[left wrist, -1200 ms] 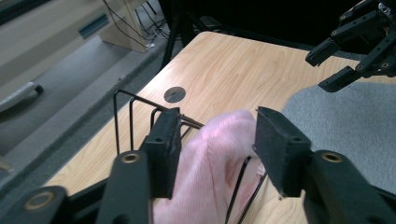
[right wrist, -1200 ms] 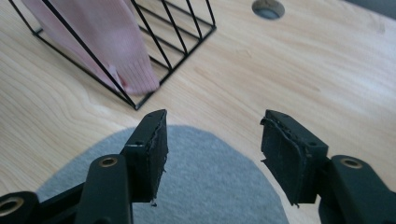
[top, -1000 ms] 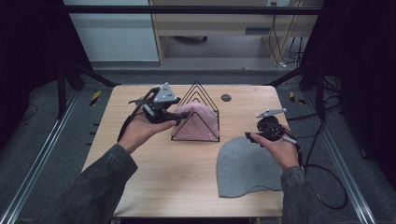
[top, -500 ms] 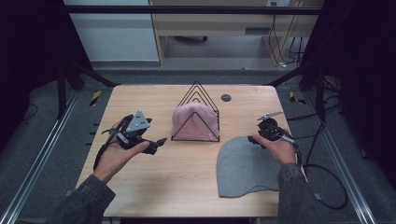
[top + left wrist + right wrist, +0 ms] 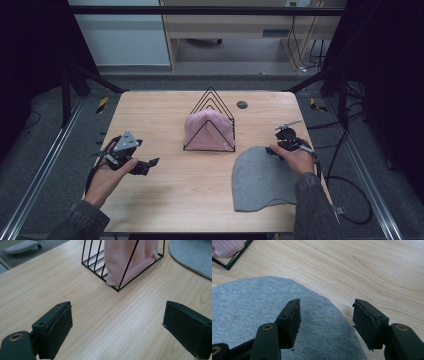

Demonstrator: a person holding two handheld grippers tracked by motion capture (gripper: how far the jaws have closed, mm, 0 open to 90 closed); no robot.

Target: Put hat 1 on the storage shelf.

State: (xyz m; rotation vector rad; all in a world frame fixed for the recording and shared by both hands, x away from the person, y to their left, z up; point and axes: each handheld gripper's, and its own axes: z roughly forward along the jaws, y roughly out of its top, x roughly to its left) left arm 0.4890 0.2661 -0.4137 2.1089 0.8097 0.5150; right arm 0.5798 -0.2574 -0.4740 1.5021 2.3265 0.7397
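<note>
A pink knitted hat (image 5: 207, 129) stands inside a black wire rack (image 5: 210, 98) at the table's middle; the left gripper view has the hat (image 5: 130, 257) and the rack (image 5: 100, 272) ahead. My left gripper (image 5: 146, 165) hovers low at the left, well apart from the rack. Its jaws have just been opening and now stand wide and open (image 5: 117, 327) with nothing between them. A grey hat (image 5: 262, 180) lies flat at the right. My right gripper (image 5: 276, 150) is open at its far edge, jaws straddling the grey fabric (image 5: 262, 305) without pressing it.
A small dark round disc (image 5: 242, 104) lies near the table's far edge, behind the rack. A black cable (image 5: 350, 200) trails off the table's right side. Bare wood (image 5: 170, 200) stretches between the two hands.
My left hand has drawn back from the rack, moving left, nearer and lower, leaving the pink hat in the rack. Its jaws stand wider. The right hand has sunk a little toward the grey hat.
</note>
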